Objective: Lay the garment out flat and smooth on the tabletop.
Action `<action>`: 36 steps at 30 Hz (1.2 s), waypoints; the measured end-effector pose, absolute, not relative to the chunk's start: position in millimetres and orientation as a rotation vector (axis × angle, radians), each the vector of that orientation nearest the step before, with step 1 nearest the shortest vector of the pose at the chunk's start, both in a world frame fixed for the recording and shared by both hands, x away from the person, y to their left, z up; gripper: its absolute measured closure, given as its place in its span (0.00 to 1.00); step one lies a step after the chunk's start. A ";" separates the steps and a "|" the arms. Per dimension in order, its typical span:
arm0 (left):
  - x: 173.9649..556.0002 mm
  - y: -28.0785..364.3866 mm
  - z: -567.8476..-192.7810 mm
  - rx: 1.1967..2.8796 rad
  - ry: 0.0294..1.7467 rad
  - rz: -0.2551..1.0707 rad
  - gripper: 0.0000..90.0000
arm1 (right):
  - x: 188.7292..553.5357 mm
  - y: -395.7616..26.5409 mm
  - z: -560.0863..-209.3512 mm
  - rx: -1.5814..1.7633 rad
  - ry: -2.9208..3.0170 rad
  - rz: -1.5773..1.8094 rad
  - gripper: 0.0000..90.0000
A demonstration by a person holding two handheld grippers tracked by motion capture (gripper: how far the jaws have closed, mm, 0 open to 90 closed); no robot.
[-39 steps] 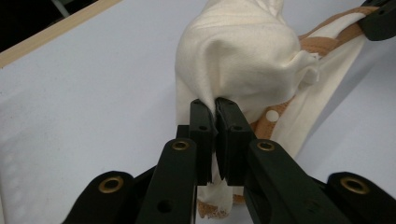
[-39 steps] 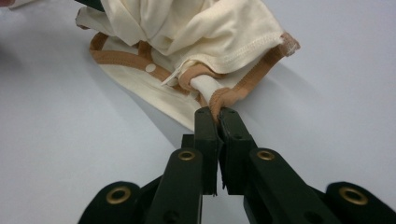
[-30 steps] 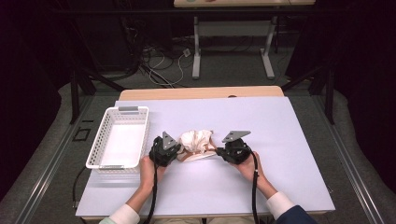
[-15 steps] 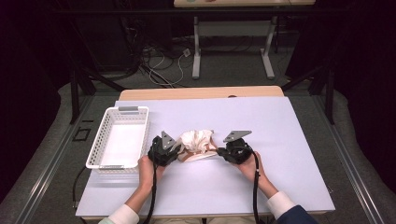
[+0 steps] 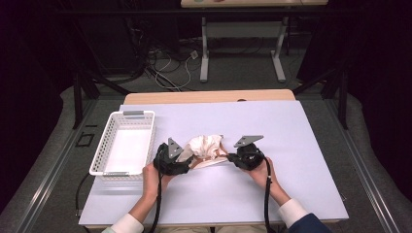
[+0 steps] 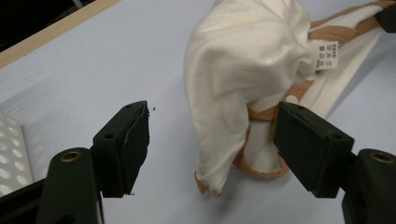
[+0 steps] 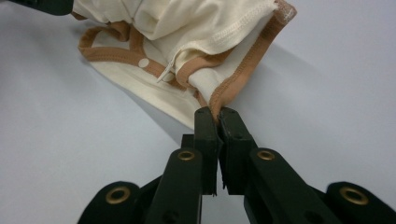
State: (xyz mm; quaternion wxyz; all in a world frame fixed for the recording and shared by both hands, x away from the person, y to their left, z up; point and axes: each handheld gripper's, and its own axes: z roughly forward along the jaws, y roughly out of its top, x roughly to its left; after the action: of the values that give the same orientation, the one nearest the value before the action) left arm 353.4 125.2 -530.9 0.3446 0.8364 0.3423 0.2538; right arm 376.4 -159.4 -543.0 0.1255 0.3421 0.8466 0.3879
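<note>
Pale table (image 5: pixel 301 145); crumpled cream garment (image 5: pixel 204 145), tan trim; right claw (image 7: pixel 217 112) pinching it; left claw (image 6: pixel 212 135) just spread.

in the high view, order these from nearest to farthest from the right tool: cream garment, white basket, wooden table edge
1. The cream garment: just left of the right tool, which is shut on its brown-trimmed hem.
2. The wooden table edge: along the far side of the table, beyond the tool.
3. The white basket: far left, past the left tool, whose jaws have just been opening around the garment.

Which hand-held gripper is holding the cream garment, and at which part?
The right hand-held gripper pinches the cream garment at its brown-trimmed edge. The left hand-held gripper has just been opening, pads off the cloth.
</note>
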 end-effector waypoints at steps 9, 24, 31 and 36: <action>361.0 117.0 -544.0 2.201 0.843 0.644 0.69 | 383.8 -165.6 -547.9 1.044 2.435 1.105 0.93; 368.6 122.1 -550.9 2.158 0.911 0.639 0.88 | 382.6 -145.0 -549.9 0.976 2.420 1.092 0.69; 370.9 124.9 -550.0 2.134 0.928 0.668 0.90 | 390.1 -141.9 -559.5 1.010 2.420 1.067 0.82; 372.7 125.4 -551.0 2.138 0.935 0.668 0.91 | 391.5 -144.7 -561.0 1.032 2.425 1.065 0.95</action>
State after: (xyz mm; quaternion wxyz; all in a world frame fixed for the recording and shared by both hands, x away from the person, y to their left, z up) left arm 372.7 125.4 -551.0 0.3494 0.8253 0.3609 0.2580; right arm 391.5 -144.7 -561.0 0.1488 0.3591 0.8435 0.3706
